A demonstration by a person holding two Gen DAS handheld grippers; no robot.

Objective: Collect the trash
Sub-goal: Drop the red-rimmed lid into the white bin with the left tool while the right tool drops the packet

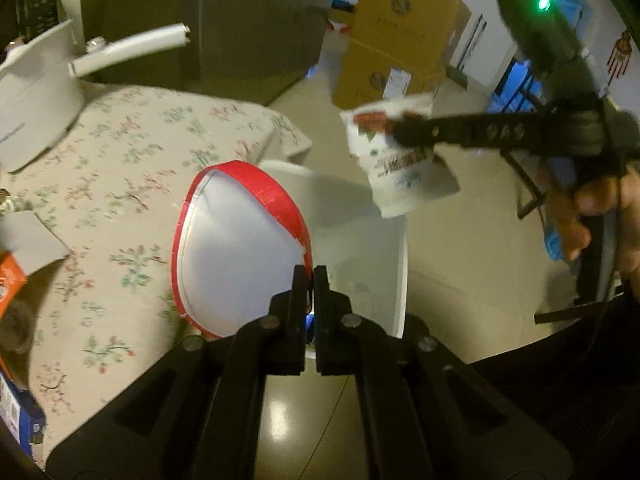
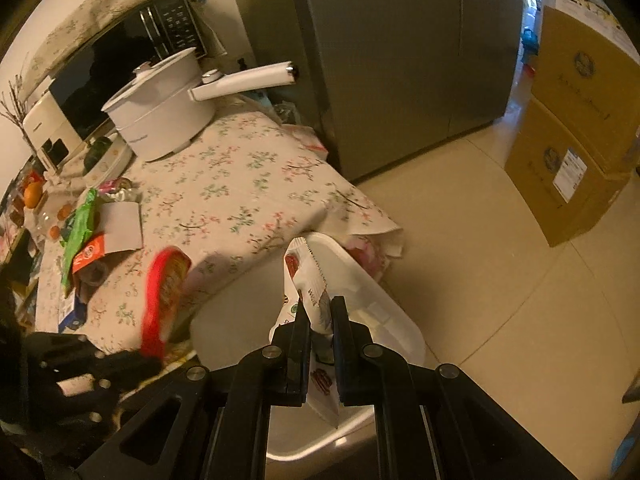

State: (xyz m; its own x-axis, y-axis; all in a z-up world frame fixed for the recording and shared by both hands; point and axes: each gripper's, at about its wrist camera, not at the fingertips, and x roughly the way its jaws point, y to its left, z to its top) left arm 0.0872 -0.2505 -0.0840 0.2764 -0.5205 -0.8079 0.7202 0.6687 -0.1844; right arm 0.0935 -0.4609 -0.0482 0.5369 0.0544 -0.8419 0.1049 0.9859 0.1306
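My left gripper (image 1: 309, 276) is shut on the rim of a red-rimmed paper bowl (image 1: 240, 248), holding it over a white trash bin (image 1: 360, 240) beside the table. In the right wrist view the bowl (image 2: 164, 300) is a red blur at lower left. My right gripper (image 2: 320, 312) is shut on a white snack wrapper (image 2: 308, 280) with red print, above the bin (image 2: 384, 312). In the left wrist view the wrapper (image 1: 400, 160) hangs from the right gripper (image 1: 396, 130) over the bin's far side.
A floral-cloth table (image 2: 224, 184) holds a white pot (image 2: 160, 116), a green wrapper (image 2: 80, 232), an orange packet (image 2: 90, 256), white card (image 2: 124, 226) and a blue box (image 2: 70, 312). A grey fridge (image 2: 400, 60) and cardboard boxes (image 2: 572, 128) stand on the tiled floor.
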